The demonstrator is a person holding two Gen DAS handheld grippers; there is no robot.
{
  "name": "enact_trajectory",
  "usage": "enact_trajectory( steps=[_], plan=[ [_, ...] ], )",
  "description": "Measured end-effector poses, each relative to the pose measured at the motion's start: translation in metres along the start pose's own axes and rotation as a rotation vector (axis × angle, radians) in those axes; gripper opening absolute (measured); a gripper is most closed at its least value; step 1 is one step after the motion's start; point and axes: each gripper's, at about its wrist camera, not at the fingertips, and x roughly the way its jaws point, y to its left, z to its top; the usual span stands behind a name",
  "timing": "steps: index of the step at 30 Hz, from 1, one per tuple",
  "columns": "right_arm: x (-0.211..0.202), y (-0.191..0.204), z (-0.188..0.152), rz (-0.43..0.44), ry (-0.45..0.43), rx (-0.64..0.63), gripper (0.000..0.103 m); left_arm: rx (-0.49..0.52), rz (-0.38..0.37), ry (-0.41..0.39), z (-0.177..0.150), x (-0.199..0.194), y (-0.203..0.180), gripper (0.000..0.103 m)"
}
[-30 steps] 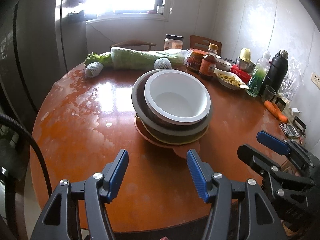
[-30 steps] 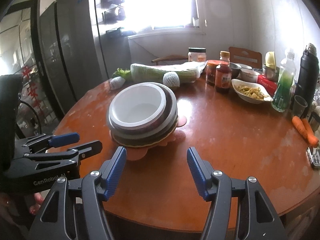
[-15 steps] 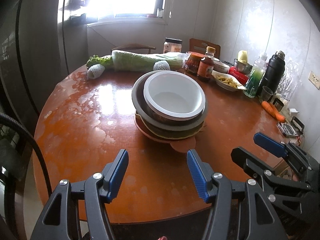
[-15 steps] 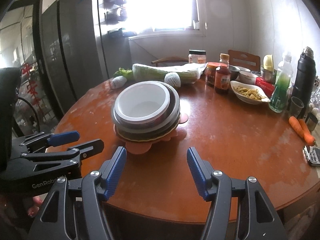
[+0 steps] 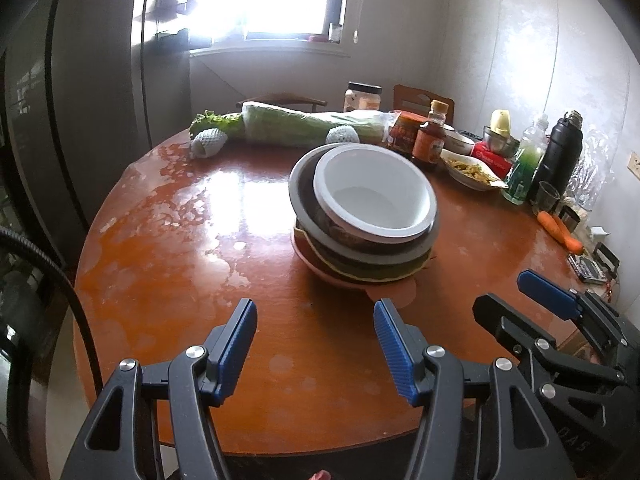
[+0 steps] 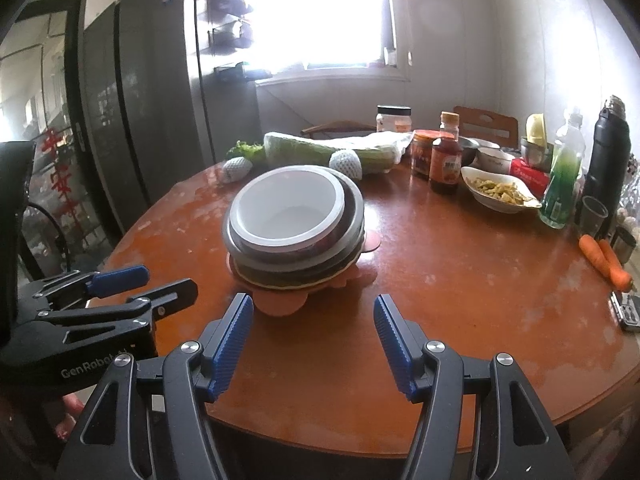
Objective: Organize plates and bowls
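A white bowl (image 5: 376,196) tops a nested stack of bowls and plates (image 6: 294,256) near the middle of the round table (image 5: 180,240), while the left hand-held gripper (image 5: 314,346) and right hand-held gripper (image 6: 312,344) hover near its front edge, both gaping and empty.

- A round, glossy red-brown wooden table (image 6: 460,296) carries everything.
- A pink scalloped plate (image 6: 280,304) sits mid-table beneath a stack of dishes.
- Plastic-wrapped green cabbage (image 6: 320,148) lies along the far edge.
- Two orange carrots (image 6: 606,258) rest at right, near a tall black flask (image 6: 608,152).
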Motion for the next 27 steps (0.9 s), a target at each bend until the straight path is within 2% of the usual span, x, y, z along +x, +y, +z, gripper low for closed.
enact_trajectory(
  steps=[12,27],
  plan=[
    [0.012,-0.001,-0.016,-0.009,0.042,0.010,0.065,0.010,0.006,0.028,-0.010,0.011,-0.002,0.061],
    [0.011,0.000,-0.018,-0.016,0.045,0.009,0.065,0.027,0.001,0.030,-0.012,0.011,-0.005,0.061]
  ],
)
